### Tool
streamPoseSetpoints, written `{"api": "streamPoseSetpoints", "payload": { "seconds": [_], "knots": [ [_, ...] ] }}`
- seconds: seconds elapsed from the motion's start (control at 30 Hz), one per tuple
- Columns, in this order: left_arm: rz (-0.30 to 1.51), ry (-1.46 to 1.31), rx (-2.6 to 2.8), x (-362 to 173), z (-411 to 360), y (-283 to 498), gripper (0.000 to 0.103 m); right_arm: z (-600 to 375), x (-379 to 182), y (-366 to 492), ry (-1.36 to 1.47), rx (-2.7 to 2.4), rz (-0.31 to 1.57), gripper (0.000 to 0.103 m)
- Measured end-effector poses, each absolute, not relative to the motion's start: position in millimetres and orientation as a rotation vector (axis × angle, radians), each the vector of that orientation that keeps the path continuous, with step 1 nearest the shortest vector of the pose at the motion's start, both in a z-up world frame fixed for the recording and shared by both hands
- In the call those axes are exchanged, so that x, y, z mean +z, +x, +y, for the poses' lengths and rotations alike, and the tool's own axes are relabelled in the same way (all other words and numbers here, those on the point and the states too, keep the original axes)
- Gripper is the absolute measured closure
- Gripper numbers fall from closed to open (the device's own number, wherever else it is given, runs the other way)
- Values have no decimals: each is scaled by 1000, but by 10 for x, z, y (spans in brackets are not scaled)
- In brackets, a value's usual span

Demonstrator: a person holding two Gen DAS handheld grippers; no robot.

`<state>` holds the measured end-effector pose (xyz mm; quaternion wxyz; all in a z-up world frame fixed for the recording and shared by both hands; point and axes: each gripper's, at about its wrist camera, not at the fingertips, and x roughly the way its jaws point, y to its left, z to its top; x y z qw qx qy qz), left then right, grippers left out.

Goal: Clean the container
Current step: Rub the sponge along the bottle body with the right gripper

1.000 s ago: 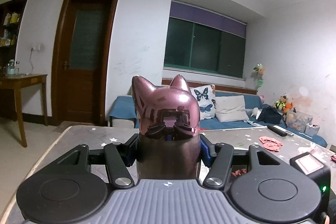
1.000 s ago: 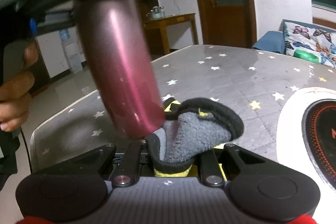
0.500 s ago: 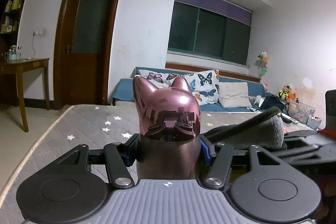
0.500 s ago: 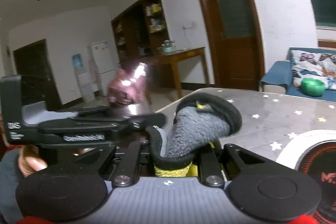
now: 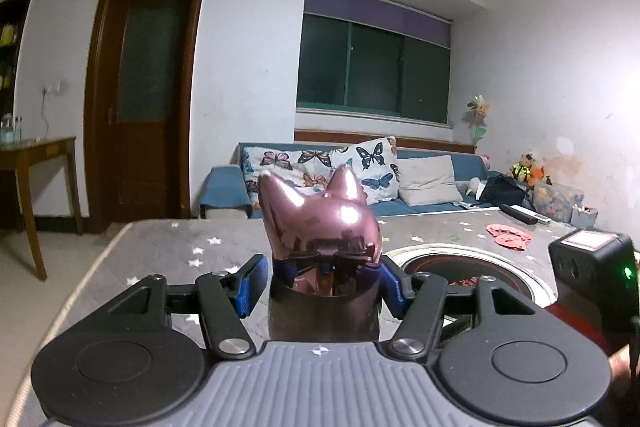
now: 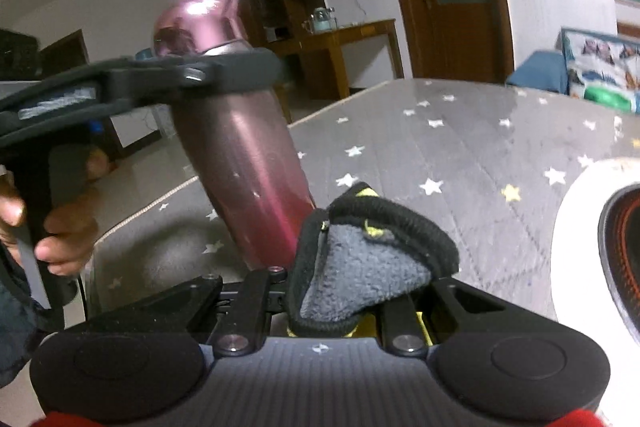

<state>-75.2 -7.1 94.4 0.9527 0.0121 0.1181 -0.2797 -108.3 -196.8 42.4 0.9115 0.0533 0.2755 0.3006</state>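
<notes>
My left gripper (image 5: 324, 281) pinches the pink cat-eared bottle (image 5: 320, 227) just below its lid, blue pads (image 5: 251, 283) pressed to either side of the body. From the right wrist camera, the bottle (image 6: 248, 163) hangs tilted above the star-patterned table (image 6: 460, 147), its lower end touching the grey cleaning cloth (image 6: 360, 275). My right gripper (image 6: 352, 307) is clamped on that cloth, which bulges out between the fingers and against the bottle's base.

Half a second ago the bottle sat higher and further left of the cloth, level with the left gripper's body; now its lower end has come back down onto the cloth (much as it sat a second ago). In the left view the cloth has dropped out of sight, and the round induction cooker (image 5: 472, 263) shows beyond the bottle.

The person's hand (image 6: 60, 227) grips the left tool's handle left of the bottle, fingers curled round it.
</notes>
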Motion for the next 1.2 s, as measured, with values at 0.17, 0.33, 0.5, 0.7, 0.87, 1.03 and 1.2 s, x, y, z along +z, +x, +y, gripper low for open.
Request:
{"api": "streamPoseSetpoints", "payload": {
  "seconds": [0.17,0.33,0.5,0.7,0.87,1.03,1.2],
  "knots": [
    [210,26,-554,984,0,-852,41,-2124,579,-1056,199,635,537,87],
    [195,35,-554,998,47,-889,43,-2387,840,-1005,346,689,444,87],
    [204,21,-546,992,40,-885,42,-2517,860,-904,459,761,421,87],
    [221,14,-548,988,-32,-867,41,-2507,437,-704,421,701,557,87],
    [255,7,-532,960,-111,-816,41,-2473,189,-649,402,653,642,87],
    [295,-7,-483,917,-173,-776,34,-2377,40,-713,356,613,707,87],
    [341,-7,-438,895,-234,-723,32,-2254,65,-654,328,616,704,87]
  ]
}}
